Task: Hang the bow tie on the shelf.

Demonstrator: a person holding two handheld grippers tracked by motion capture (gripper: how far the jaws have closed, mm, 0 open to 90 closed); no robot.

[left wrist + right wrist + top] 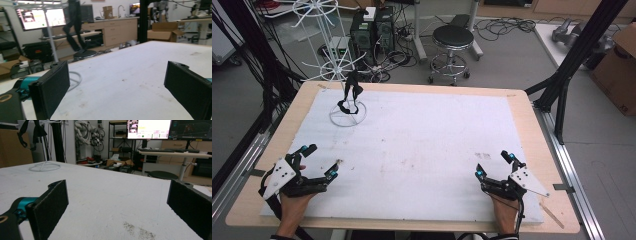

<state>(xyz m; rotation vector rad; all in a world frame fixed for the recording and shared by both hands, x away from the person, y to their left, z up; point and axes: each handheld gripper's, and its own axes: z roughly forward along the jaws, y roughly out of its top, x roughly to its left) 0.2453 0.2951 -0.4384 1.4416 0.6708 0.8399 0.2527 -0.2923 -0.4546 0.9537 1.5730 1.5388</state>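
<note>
Both grippers, left gripper (321, 161) and right gripper (493, 163), rest spread; overhead, a black strap (350, 94) hangs on the white rack (337, 60).

The white foam-covered tabletop (412, 150) lies bare across its middle and right, so a gripper could pass freely between the left gripper (319, 161) and the right gripper (494, 164), which sit low near the front edge, well apart, each with its jaws spread and nothing between them. The one obstacle stands at the far left corner: a white wire rack on a ring base (348, 116) with a black strap (350, 92) hanging from it.
</note>
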